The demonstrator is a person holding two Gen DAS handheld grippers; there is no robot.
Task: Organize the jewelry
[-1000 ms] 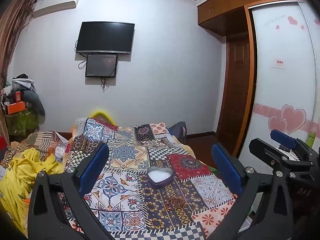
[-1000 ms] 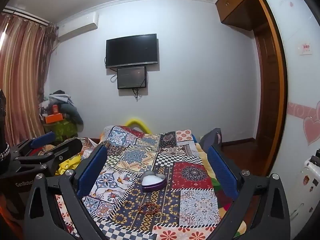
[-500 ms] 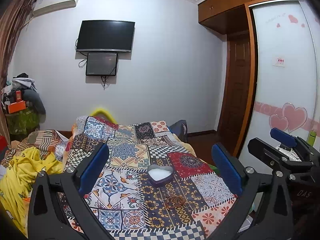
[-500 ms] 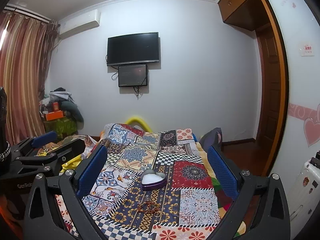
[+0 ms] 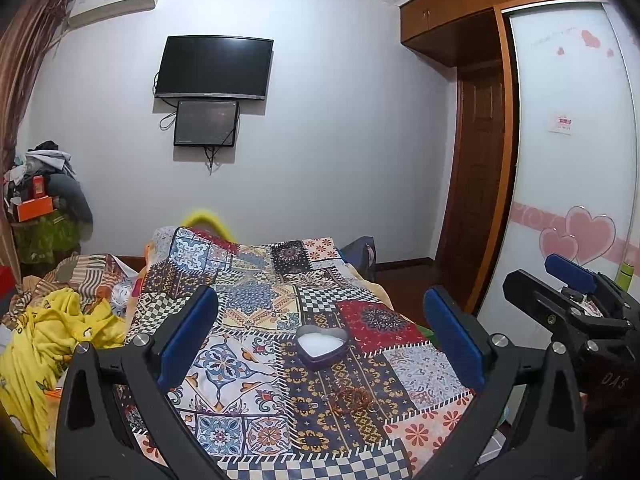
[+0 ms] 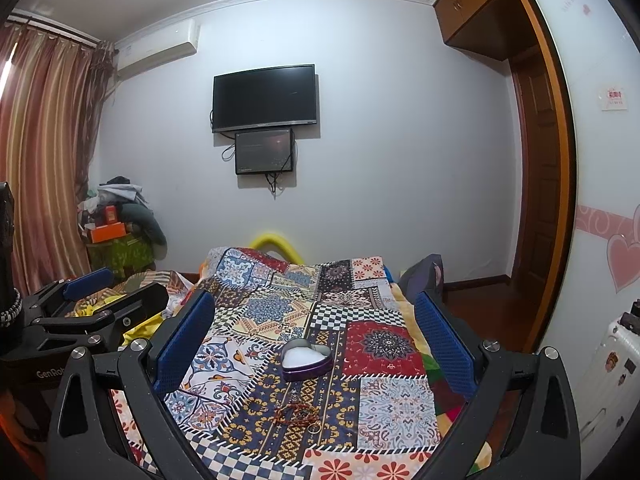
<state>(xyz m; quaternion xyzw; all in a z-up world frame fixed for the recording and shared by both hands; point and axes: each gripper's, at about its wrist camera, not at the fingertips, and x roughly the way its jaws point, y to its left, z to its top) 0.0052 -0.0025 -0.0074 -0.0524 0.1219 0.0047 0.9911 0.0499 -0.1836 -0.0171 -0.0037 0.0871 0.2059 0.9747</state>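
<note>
A purple heart-shaped box (image 5: 321,346) with a white lining stands open on the patchwork bedspread (image 5: 248,312). It also shows in the right wrist view (image 6: 306,359). A small heap of red-brown bead jewelry with rings (image 5: 354,397) lies just in front of it, seen too in the right wrist view (image 6: 298,413). My left gripper (image 5: 320,332) is open and empty, held above the bed's near end. My right gripper (image 6: 314,330) is open and empty, to the right of the left one, which shows at the left edge (image 6: 100,300).
A yellow blanket (image 5: 52,344) lies bunched left of the bed. A cluttered stand (image 6: 116,236) sits in the far left corner. A wardrobe with heart stickers (image 5: 576,216) and a wooden door (image 5: 476,184) are on the right. A TV (image 5: 214,68) hangs on the far wall.
Both views have tilted up slightly; the box and the jewelry sit a little lower in the frames. Nothing was taken hold of.
</note>
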